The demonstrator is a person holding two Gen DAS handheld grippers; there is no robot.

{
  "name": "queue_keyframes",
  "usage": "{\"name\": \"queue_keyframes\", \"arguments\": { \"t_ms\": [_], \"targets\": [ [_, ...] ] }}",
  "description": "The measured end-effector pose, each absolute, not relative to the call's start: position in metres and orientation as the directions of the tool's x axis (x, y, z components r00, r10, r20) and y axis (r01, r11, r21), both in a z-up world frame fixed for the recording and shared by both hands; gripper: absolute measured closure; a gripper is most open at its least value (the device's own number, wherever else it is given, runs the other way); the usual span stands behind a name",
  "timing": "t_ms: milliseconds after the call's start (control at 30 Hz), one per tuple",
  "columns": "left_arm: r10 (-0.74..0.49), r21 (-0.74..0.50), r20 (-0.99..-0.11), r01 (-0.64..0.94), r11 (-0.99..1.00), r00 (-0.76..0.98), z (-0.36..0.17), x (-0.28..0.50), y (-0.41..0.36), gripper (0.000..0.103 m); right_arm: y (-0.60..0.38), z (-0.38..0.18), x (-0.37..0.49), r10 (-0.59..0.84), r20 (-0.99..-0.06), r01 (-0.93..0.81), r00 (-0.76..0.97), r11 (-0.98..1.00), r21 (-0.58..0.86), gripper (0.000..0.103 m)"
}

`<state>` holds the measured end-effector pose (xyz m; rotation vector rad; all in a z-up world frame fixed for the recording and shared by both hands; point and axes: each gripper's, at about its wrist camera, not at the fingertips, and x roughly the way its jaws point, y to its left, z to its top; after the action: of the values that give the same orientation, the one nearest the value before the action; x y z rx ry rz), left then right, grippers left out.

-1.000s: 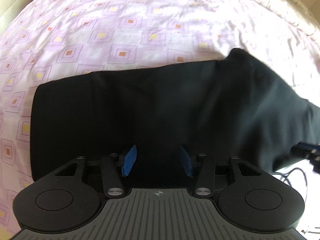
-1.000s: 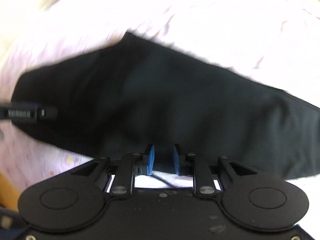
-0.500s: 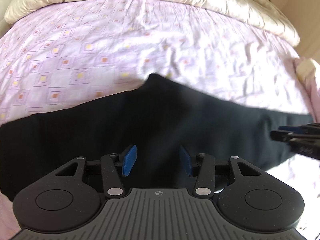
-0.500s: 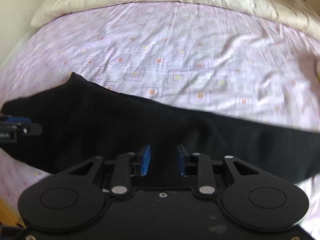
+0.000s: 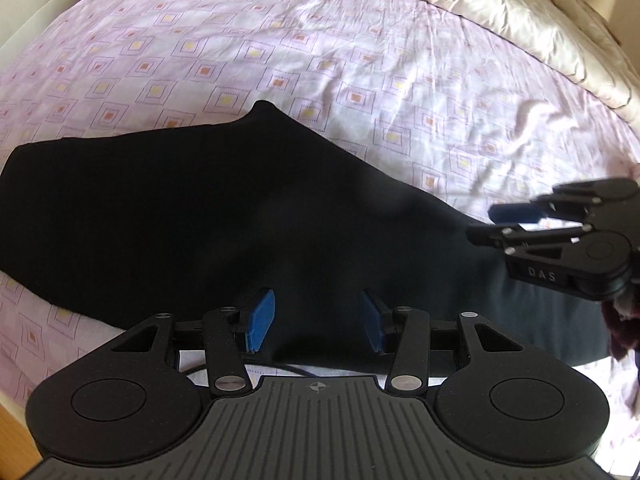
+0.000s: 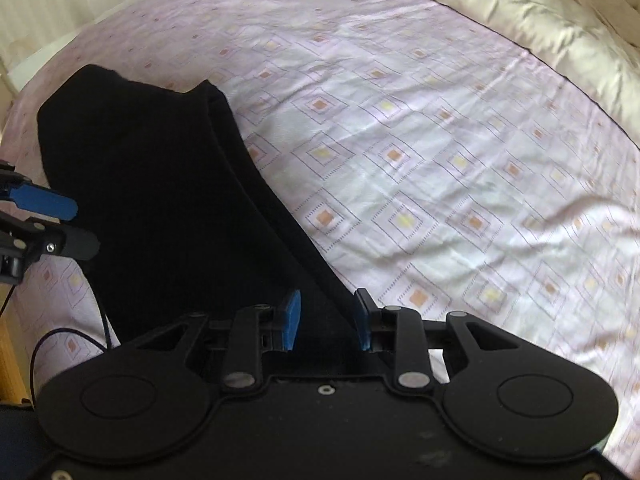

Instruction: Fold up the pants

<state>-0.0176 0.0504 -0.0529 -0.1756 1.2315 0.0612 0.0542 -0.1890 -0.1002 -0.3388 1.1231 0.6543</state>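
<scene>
I have the black pants (image 5: 224, 216) lying flat on the bed (image 5: 400, 80), folded lengthwise, so both my left gripper (image 5: 316, 320) and right gripper (image 6: 326, 320) hang empty, jaws apart, the right's having just opened, free to take the next fold.

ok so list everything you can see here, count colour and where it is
pants: 1, black, lying flat on the sheet near the bed's front edge
bed sheet: 1, pale lilac with orange and yellow squares, covering the bed, wrinkled
duvet: 1, cream, bunched along the far side of the bed
cable: 1, thin, black, looping over the sheet by the pants in the right wrist view
left gripper: 1, black with blue pads, over the pants, jaws apart, pads pressing on nothing
right gripper: 1, black with blue pads, over the pants' edge, jaws have just been opening, pads pressing on nothing
</scene>
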Motion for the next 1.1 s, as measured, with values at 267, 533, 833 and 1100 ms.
{"name": "queue_keyframes", "arguments": {
  "t_ms": [267,533,833,1100],
  "targets": [
    [-0.037,-0.086,-0.951,-0.149,0.985,0.307,-0.06,0.0,0.065,0.057,-0.158,-0.116,0.068,0.369,-0.914,-0.728,0.17,0.672,0.136,0.071],
    [-0.052,-0.089,-0.952,-0.108,0.99,0.303,-0.071,0.026,0.068,0.057,-0.152,-0.116,0.076,0.338,-0.921,-0.697,0.195,0.708,0.112,0.1],
    [-0.076,-0.1,-0.954,-0.069,0.993,0.29,-0.087,0.064,0.062,0.057,-0.162,-0.106,0.089,0.319,-0.917,-0.531,0.241,0.834,0.151,0.085],
    [-0.072,-0.084,-0.961,-0.034,0.996,0.267,-0.107,0.084,0.071,0.057,-0.203,-0.083,0.037,0.283,-0.925,-0.355,0.253,0.917,0.183,0.085]
  ]
}}
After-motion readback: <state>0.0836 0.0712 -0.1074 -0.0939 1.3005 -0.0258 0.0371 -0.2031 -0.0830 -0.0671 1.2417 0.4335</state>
